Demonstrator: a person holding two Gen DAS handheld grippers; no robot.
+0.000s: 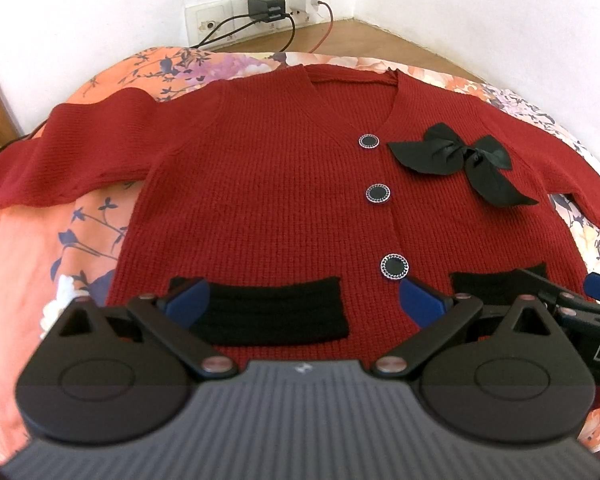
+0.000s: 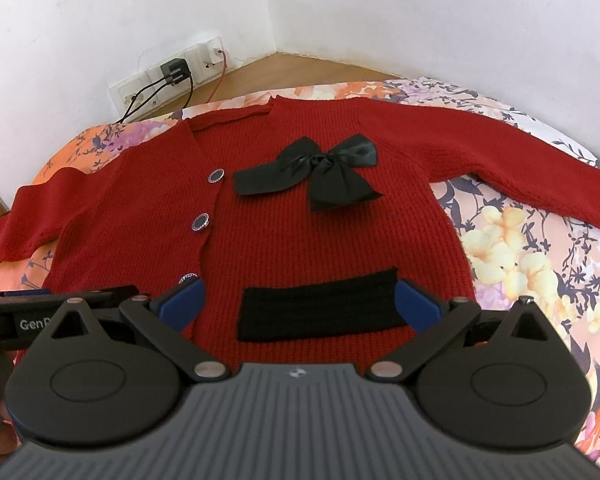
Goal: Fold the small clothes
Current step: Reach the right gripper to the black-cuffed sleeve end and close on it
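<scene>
Lying flat and face up on the floral bedsheet (image 2: 512, 240), the red cardigan (image 1: 268, 184) has both sleeves stretched out and is not yet folded. The left gripper (image 1: 304, 304) hangs with jaws spread over the black pocket (image 1: 276, 312) near the hem; the right gripper (image 2: 296, 300) is spread over the other pocket (image 2: 320, 308). The loose knit may stretch or bunch if only one layer is caught. Above this pocket, the black bow (image 2: 324, 176) could crumple inside a fold.
</scene>
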